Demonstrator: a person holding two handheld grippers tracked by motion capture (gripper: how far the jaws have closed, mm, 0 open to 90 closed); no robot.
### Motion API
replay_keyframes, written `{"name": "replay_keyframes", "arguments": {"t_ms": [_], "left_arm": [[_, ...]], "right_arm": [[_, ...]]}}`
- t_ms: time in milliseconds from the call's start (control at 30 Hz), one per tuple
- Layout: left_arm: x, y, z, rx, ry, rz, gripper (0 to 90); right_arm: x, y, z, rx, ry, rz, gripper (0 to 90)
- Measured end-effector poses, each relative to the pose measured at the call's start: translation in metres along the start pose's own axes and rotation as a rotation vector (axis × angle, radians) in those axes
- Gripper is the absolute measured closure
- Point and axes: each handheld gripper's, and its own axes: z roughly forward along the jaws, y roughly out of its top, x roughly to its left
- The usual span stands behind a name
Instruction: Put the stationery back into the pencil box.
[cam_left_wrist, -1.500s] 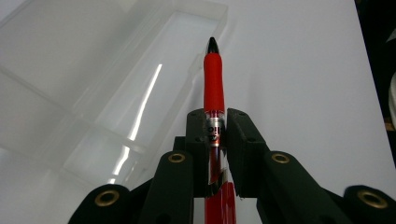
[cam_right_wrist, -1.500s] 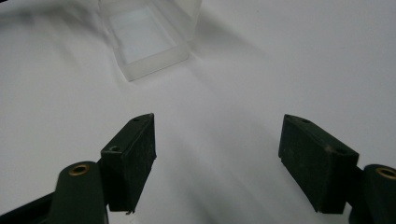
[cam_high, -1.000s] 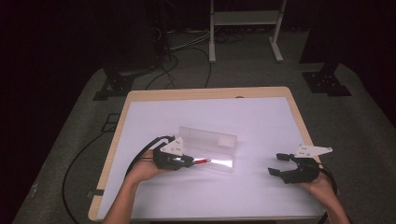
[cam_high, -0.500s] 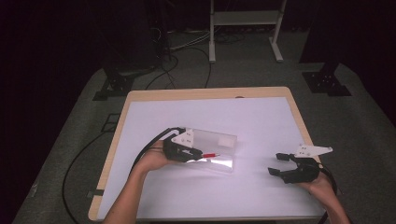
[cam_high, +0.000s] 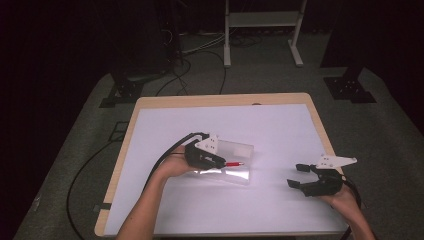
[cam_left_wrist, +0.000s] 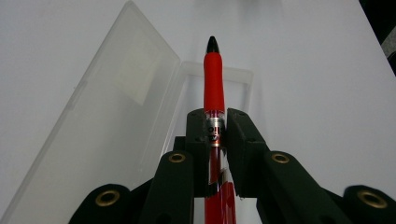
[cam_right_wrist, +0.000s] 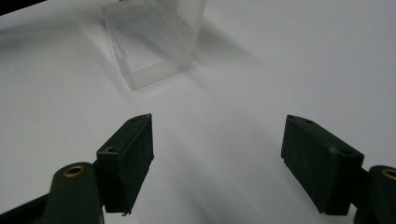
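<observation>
A red pen (cam_left_wrist: 213, 84) with a black tip is clamped in my left gripper (cam_left_wrist: 215, 135), pointing forward over an open clear plastic case (cam_left_wrist: 116, 98). In the high view the left gripper (cam_high: 216, 161) hovers above the case (cam_high: 235, 162) near the table's middle, and the red pen (cam_high: 232, 164) sticks out to the right over it. My right gripper (cam_high: 299, 176) stands open at the right side of the table, apart from the case. Its view shows the open gripper (cam_right_wrist: 217, 140) with nothing between the jaws and the case (cam_right_wrist: 152, 42) farther off.
The white table top (cam_high: 225, 125) has a wooden rim. Black cables (cam_high: 160, 162) trail off the left edge. Stand legs (cam_high: 260, 35) and dark equipment are on the floor beyond the far edge.
My left gripper has carried the pen up and to the right, from beside the case's left end to above the case. The right gripper has stayed put.
</observation>
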Motion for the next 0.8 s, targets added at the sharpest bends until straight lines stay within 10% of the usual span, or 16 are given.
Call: {"name": "replay_keyframes", "arguments": {"t_ms": [800], "left_arm": [[0.013, -0.006, 0.034, 0.034, -0.043, -0.031, 79.2]], "right_arm": [[0.000, 0.000, 0.000, -0.005, 0.006, -0.003, 23.6]]}}
